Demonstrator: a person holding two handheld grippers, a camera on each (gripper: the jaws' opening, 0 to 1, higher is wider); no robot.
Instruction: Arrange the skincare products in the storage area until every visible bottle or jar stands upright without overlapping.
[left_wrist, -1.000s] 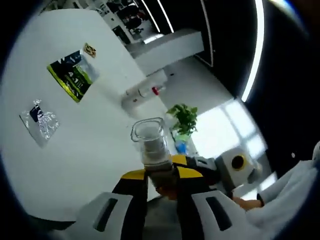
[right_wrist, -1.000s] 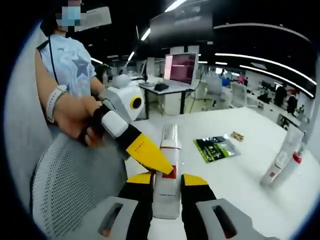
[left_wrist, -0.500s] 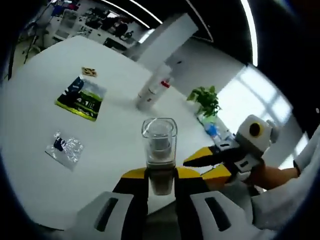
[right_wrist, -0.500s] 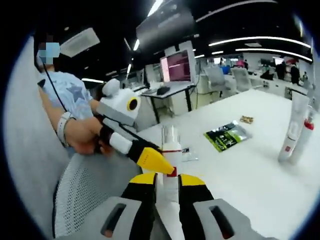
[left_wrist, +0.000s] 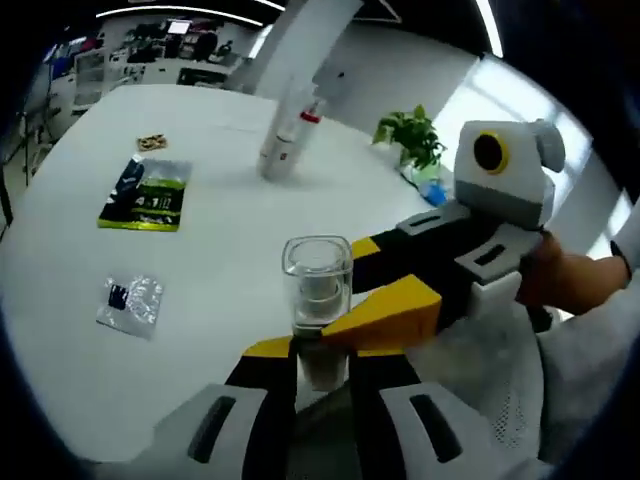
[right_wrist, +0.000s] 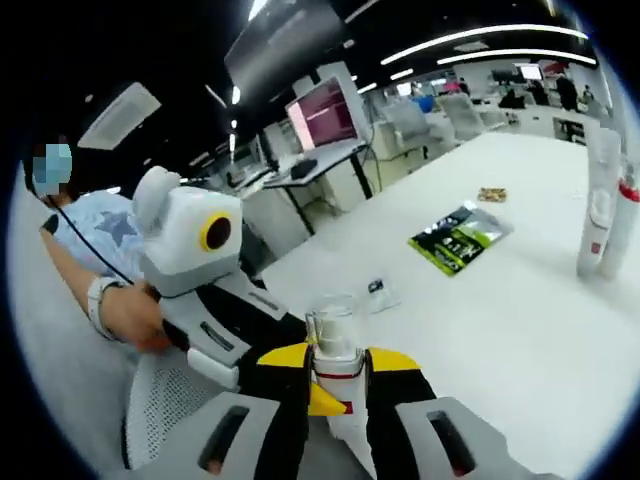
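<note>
A white bottle with a clear cap (left_wrist: 317, 285) hangs in the air over the near edge of a white table (left_wrist: 200, 260). My left gripper (left_wrist: 322, 350) is shut on its lower body. My right gripper (left_wrist: 375, 290) reaches in from the right, its yellow jaws on either side of the same bottle. In the right gripper view the bottle (right_wrist: 333, 340) stands between my right gripper (right_wrist: 335, 365) jaws, which are shut on it, and my left gripper (right_wrist: 318, 395) meets it from the left. Two tall white tubes (left_wrist: 290, 135) stand upright far across the table.
A green sachet (left_wrist: 145, 195), a small silver sachet (left_wrist: 130, 303) and a tiny brown packet (left_wrist: 152, 142) lie flat on the table. A potted plant (left_wrist: 408, 140) is at the far edge. A person's hand (right_wrist: 130, 315) and a mesh chair (right_wrist: 165, 410) are close by.
Both hands have swung, so both views have shifted. In the left gripper view the right gripper has moved from beside the bottle, jaws apart, to across it.
</note>
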